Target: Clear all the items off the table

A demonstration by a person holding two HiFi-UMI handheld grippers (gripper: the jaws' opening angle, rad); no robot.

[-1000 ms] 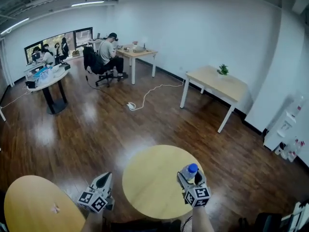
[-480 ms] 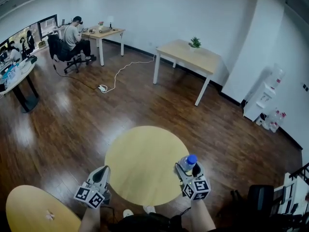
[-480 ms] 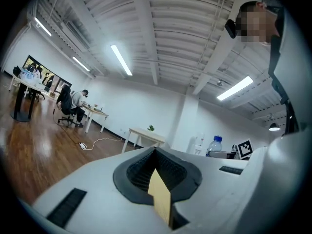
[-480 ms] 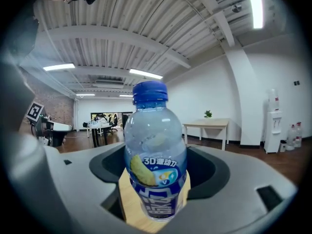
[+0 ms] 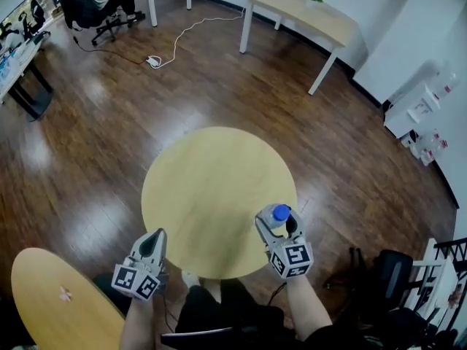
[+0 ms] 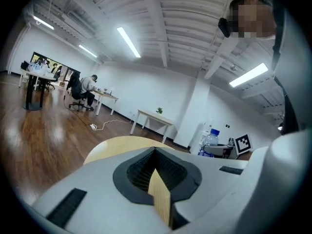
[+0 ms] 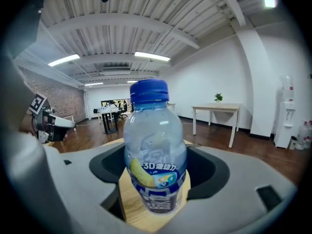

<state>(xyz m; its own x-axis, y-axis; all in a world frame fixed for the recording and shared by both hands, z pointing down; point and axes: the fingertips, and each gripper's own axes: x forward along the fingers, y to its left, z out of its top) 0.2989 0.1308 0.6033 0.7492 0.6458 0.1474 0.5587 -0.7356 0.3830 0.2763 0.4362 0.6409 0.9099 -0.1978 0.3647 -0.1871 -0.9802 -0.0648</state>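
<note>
Left hand-held gripper [image 5: 154, 237] hangs just off the near edge of the round table [image 5: 208, 184], jaws together with nothing between them. Right hand-held gripper [image 5: 275, 224] is clamped on an upright blue-capped water bottle [image 5: 280, 213] over the table's near right rim. Dark wooden floor [image 5: 109, 122] lies beyond

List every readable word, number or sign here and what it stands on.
"3D": on the label of the bottle; the characters after it and the larger print below are too blurred to read.
Left claw and right claw: square marker patterns only, no words.
</note>
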